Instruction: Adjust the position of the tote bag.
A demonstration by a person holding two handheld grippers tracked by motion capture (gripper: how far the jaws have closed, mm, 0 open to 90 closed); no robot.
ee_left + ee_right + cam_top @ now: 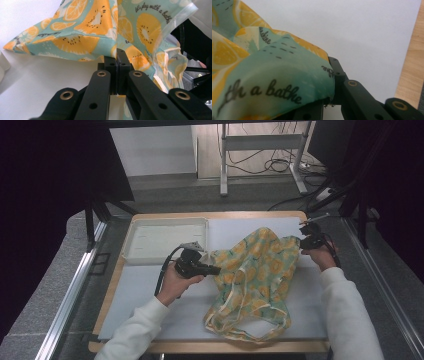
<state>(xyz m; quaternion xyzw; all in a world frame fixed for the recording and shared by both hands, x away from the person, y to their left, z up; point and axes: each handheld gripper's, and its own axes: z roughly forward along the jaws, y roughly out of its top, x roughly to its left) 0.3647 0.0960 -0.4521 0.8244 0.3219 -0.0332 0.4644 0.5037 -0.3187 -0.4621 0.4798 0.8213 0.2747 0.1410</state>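
On the white mat (150, 290), each tool, left (216, 269) and right (301, 241), pinches the crumpled citrus-print cloth (255, 275).

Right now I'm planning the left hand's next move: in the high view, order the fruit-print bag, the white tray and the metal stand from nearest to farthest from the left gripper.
1. Fruit-print bag: gripped by the left gripper, on its right.
2. White tray: just beyond it, at the mat's far left.
3. Metal stand: on the floor past the table's far edge.
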